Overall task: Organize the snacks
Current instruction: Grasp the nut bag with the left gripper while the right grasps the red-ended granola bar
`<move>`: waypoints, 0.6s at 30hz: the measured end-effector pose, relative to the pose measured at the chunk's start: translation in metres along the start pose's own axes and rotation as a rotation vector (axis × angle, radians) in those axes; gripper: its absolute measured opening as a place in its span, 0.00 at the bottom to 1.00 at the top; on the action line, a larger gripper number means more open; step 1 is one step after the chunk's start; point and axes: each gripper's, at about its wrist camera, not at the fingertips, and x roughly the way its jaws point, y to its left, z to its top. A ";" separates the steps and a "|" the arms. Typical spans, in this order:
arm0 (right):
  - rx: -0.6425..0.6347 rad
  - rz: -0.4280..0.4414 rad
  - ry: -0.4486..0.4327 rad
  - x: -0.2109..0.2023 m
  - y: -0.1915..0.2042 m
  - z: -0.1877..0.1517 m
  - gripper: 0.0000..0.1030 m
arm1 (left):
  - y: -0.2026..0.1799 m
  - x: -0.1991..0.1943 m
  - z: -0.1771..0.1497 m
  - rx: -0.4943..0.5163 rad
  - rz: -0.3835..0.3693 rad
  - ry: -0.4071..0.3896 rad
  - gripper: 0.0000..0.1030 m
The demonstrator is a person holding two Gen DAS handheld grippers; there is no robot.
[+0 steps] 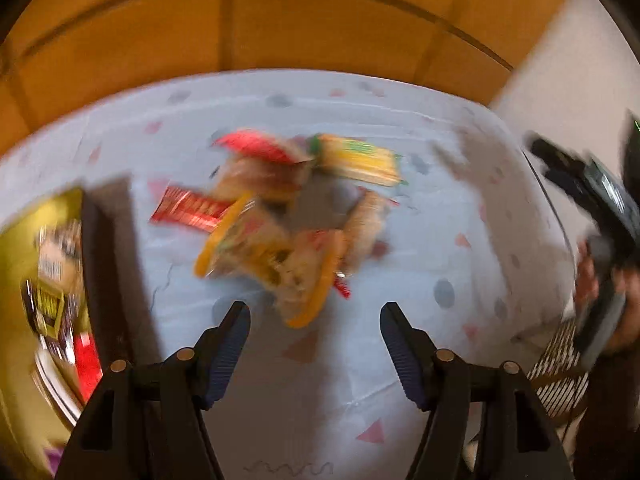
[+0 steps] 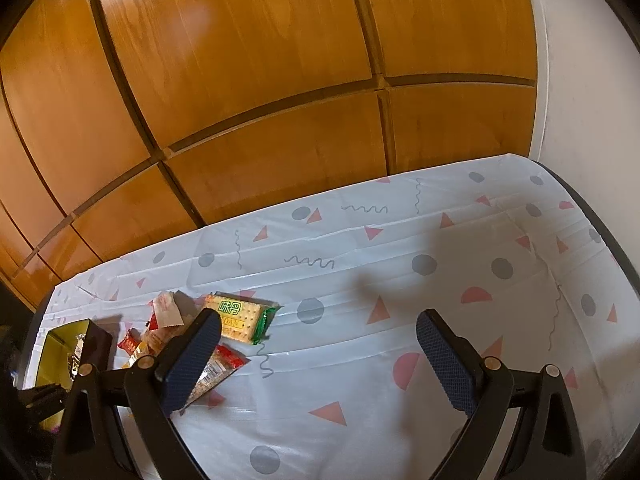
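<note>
Snacks point(image 1: 288, 220) heaped on tablecloth point(image 1: 420, 240); left claw point(image 1: 316, 344) and right claw point(image 2: 320, 356) both released, empty

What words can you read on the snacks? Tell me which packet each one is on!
"味丹" in green on the yellow cracker packet
"DAN", the visible end of a word below it on the same packet; the start is hidden behind the hand-held gripper finger
Red snack packet: print too small to read
Brown packet: too small to read
Yellow box: label blurred, unreadable
Snack pile in the left wrist view: blurred
</note>
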 end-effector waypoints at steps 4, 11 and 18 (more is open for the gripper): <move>0.004 0.004 -0.002 -0.001 0.000 -0.001 0.96 | 0.030 0.017 0.012 -0.321 -0.086 0.043 0.66; -0.001 0.021 0.003 -0.001 0.002 -0.001 0.97 | 0.023 0.041 0.034 -0.403 -0.019 0.016 0.67; 0.001 0.036 0.009 0.000 0.002 0.000 0.97 | 0.002 0.077 0.043 -0.267 0.108 0.053 0.69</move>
